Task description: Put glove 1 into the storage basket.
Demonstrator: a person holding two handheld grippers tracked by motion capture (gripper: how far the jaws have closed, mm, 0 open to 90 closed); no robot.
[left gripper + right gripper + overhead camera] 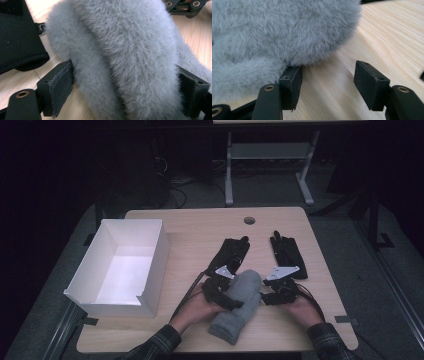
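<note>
L gripper [231, 296] is clamping the grey fuzzy mitten [239, 306] across its middle, pads pressing into the fur on both sides. R gripper [266, 296] is sitting just beside the mitten's rounded end, jaws partly open w/ nothing between them, one pad brushing the fur. Judging by this, the grasp step is underway; next move probably needs a lift toward the white box [153, 265] off to the L gripper's far side. Box is holding nothing.

One fluffy grey mitten [239, 306] lay on the table [200, 227], and two black gloves [231, 254] lay beyond it. There was one white box [150, 265], and two grippers: a left gripper [234, 305] and a right gripper [264, 296].
</note>
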